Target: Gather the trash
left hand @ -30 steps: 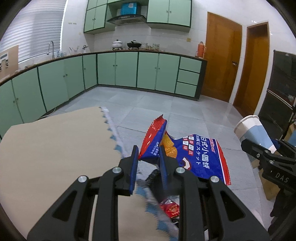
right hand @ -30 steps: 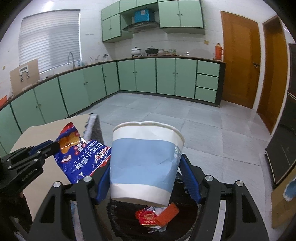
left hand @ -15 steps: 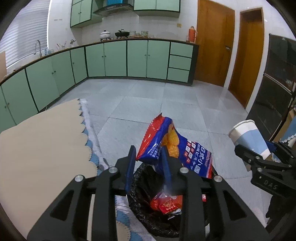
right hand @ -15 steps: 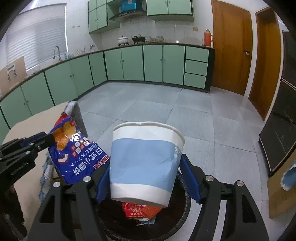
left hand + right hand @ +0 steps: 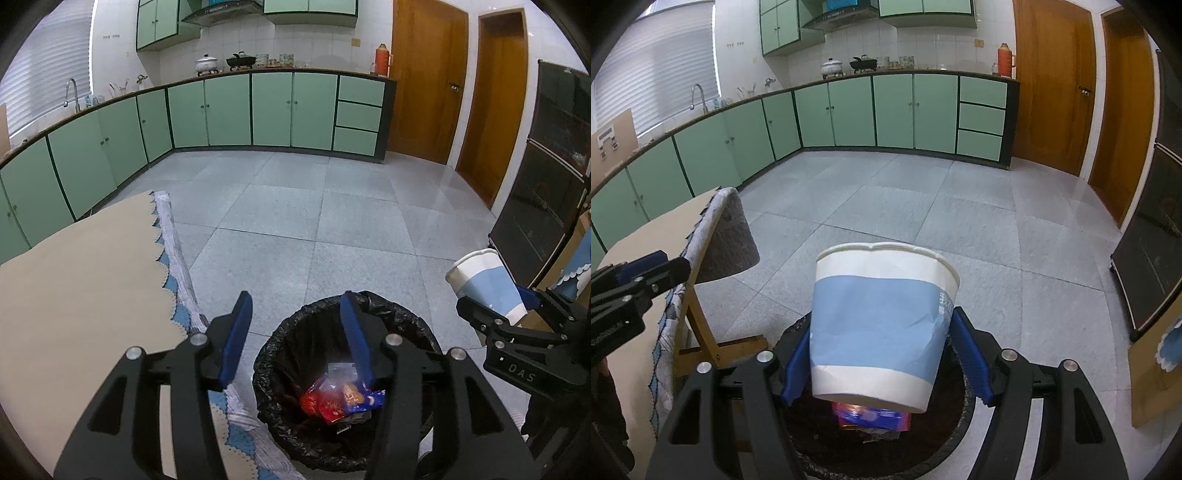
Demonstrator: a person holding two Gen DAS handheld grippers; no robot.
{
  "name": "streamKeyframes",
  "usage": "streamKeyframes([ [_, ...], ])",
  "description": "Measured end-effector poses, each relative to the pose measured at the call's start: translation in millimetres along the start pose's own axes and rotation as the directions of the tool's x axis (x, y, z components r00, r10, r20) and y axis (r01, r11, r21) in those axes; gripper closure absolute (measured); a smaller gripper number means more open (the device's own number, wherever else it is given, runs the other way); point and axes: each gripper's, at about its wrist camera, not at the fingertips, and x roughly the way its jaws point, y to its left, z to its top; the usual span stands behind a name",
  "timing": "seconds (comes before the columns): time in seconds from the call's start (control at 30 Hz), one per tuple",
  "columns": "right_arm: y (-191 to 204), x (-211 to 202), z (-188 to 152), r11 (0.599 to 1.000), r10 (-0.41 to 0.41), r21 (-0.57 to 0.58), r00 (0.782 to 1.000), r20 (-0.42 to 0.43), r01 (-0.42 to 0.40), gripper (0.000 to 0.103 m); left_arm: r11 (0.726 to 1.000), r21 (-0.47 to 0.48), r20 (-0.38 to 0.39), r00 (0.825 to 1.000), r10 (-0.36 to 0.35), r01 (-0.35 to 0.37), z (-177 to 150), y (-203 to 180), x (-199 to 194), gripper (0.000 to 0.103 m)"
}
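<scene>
A trash bin with a black liner [image 5: 295, 339] stands on the floor beside the table. My left gripper [image 5: 295, 332] is open and empty above its left rim. The blue snack bag [image 5: 364, 398] lies inside on red wrappers [image 5: 321, 402]. My right gripper [image 5: 882, 354] is shut on a white and blue paper cup [image 5: 882, 317] and holds it upright over the bin [image 5: 960, 421]. The cup also shows in the left wrist view [image 5: 484, 288] at the right. The bag shows under the cup in the right wrist view [image 5: 871, 419].
A table with a beige cloth and blue scalloped edge [image 5: 81, 280] is at the left, its wooden leg [image 5: 698, 325] close to the bin. Green cabinets [image 5: 273, 110] line the far walls. A dark cabinet [image 5: 546, 221] stands at the right. Grey tiled floor [image 5: 314, 221] lies ahead.
My left gripper has opened and let go of the blue snack bag, which has dropped into the bin. My right gripper still holds the cup over the bin.
</scene>
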Motion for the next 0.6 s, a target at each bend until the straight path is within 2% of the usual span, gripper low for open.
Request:
streamKeyframes([
  [0.13, 6.0, 4.4, -1.3, 1.000, 0.002, -0.010, 1.000, -0.010, -0.002, 0.032, 1.000, -0.006, 0.018, 1.000, 0.005, -0.005, -0.7, 2.3, -7.5, 0.054],
  [0.17, 7.6, 6.5, -1.0, 1.000, 0.001, -0.014, 1.000, -0.018, -0.002, 0.029, 1.000, -0.009, 0.022, 1.000, 0.006, -0.006, -0.3, 2.9, -9.7, 0.053],
  [0.2, 10.0, 9.4, -0.9, 1.000, 0.002, -0.021, 1.000, -0.030, -0.002, 0.022, 1.000, -0.011, 0.026, 1.000, 0.006, -0.006, -0.1, 4.0, -11.8, 0.052],
  [0.27, 14.4, 10.8, -2.1, 0.999, -0.009, -0.033, 1.000, -0.029, 0.008, 0.017, 1.000, -0.014, 0.034, 0.999, 0.012, -0.012, 0.4, 5.2, -16.2, 0.051],
  [0.6, 21.7, -1.5, -4.1, 0.999, -0.001, -0.042, 1.000, -0.017, 0.000, 0.012, 0.999, -0.032, 0.066, 0.998, 0.023, -0.021, 7.0, 18.1, -36.9, 0.047],
])
